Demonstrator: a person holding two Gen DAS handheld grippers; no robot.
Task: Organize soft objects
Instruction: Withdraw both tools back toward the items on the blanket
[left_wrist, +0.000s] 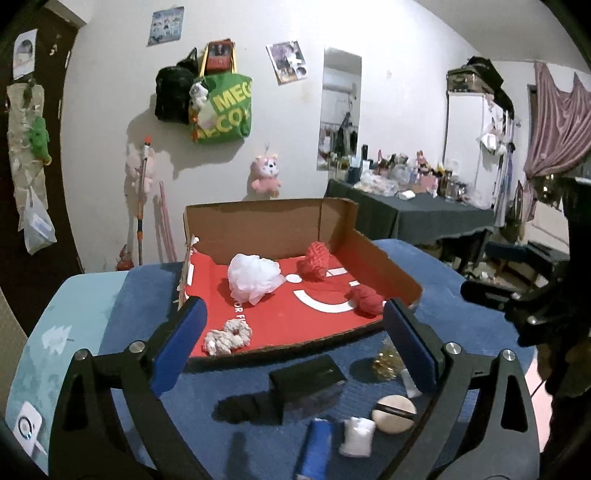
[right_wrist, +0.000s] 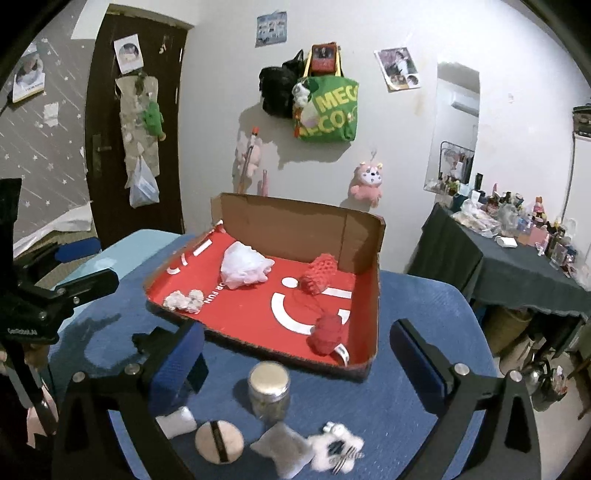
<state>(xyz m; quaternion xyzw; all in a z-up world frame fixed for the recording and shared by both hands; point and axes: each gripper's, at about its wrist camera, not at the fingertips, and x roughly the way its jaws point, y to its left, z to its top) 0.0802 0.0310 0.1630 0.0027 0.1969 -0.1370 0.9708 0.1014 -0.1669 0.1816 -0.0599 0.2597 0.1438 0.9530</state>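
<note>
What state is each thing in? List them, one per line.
left gripper: open, empty.
right gripper: open, empty.
cardboard box: open-topped, holding soft items.
white mesh pouf: inside the box.
red yarn ball: inside, strand trailing.
metal-lidded jar: upright, lid on.
round puff: outside the box.

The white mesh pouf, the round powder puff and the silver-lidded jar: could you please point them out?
white mesh pouf (left_wrist: 255, 275): left wrist view, centre.
round powder puff (right_wrist: 219, 440): right wrist view, strap.
silver-lidded jar (right_wrist: 268, 378): right wrist view, lid top.
</note>
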